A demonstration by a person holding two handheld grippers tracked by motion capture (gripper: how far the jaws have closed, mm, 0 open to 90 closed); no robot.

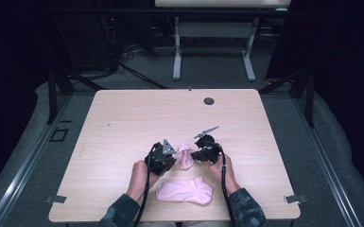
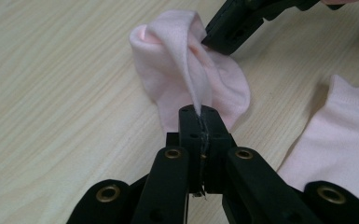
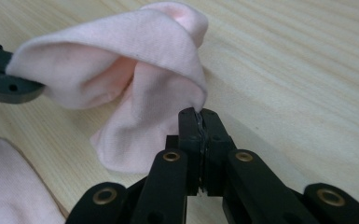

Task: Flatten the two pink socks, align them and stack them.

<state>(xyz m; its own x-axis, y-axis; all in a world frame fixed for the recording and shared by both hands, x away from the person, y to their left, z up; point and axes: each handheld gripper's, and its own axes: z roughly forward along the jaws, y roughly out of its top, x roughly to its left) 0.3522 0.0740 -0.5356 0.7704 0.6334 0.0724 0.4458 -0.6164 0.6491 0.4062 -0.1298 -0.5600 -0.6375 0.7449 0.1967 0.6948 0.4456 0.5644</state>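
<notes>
- Pink ankle sock (image 1: 185, 156) pinched from both sides near the middle of the wooden table (image 1: 123, 118), bunched and partly lifted, lower end touching the wood
- Left gripper (image 2: 199, 114) clamped tight on a thin fold of the sock's edge, jaws pressed together with the fabric ridge rising from between them; seen from above at (image 1: 166, 158)
- Right gripper (image 3: 199, 116) likewise clenched on the opposite edge of the same sock, cloth caught in the seam between its jaws; seen from above at (image 1: 202, 152)
- Second pink sock (image 1: 185, 190) lying flat and untouched just beside the near table edge, between the person's forearms, apart from the held one
- Judged done so far: both grips secured on the first sock, opening apparently stretched between the two grippers
- Judged left: spreading or straightening the held sock, laying it flat, then most likely pairing or stacking it with the flat sock; none of that begun yet
- Cannot tell whether cuff or toe end is gripped; fabric too bunched to read
- Overall looks like an early stage, with handling just set up and the pair not yet brought together
</notes>
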